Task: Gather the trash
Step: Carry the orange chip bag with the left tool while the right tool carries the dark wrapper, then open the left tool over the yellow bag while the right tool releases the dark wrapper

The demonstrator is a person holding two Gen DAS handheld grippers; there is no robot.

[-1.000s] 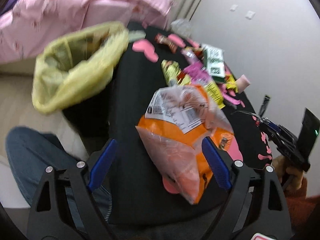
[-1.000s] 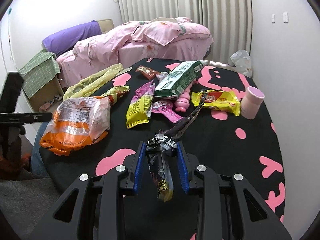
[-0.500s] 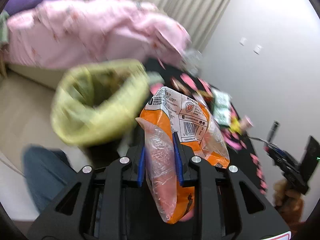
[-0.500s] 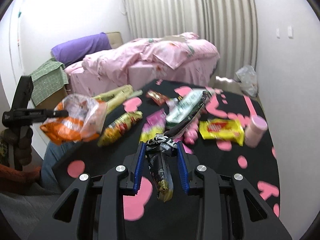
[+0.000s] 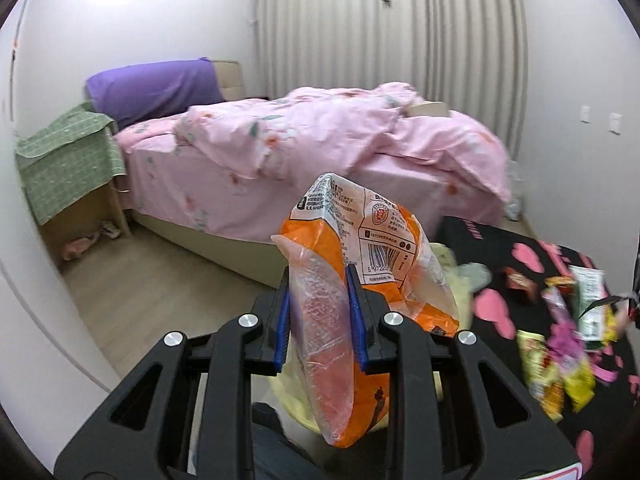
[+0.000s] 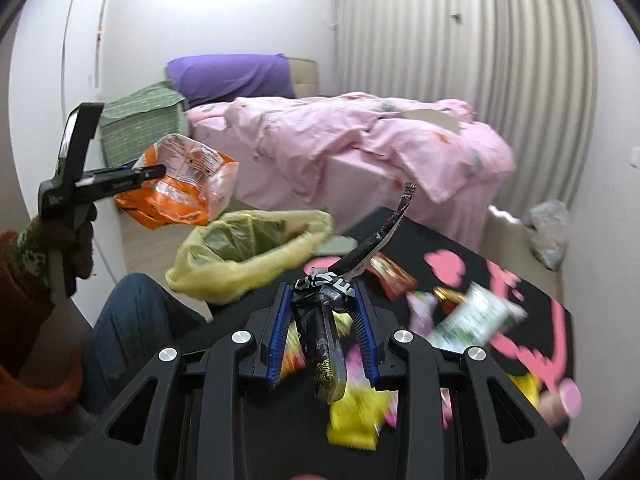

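My left gripper (image 5: 318,276) is shut on an orange and clear snack bag (image 5: 372,248), held up in the air in front of the bed. The right wrist view shows that bag (image 6: 180,188) hanging left of and above the open yellow bin bag (image 6: 248,252). My right gripper (image 6: 322,292) is shut on a crumpled black wrapper (image 6: 320,344), whose long tail sticks up. It hovers over the black table with pink shapes (image 6: 420,236), just right of the bin bag. Several blurred snack packets (image 6: 476,316) lie on the table.
A bed with a pink duvet (image 5: 320,140) fills the background. A cabinet under a green cloth (image 5: 68,164) stands at the left. A person's jeans-clad knee (image 6: 132,312) is beside the bin bag. A white plastic bag (image 6: 548,232) lies on the floor at the far right.
The left gripper closed on the orange bag, lifted it off the table and swung it left past the yellow bin bag. The right gripper rose and turned toward the bin bag, still holding the black wrapper.
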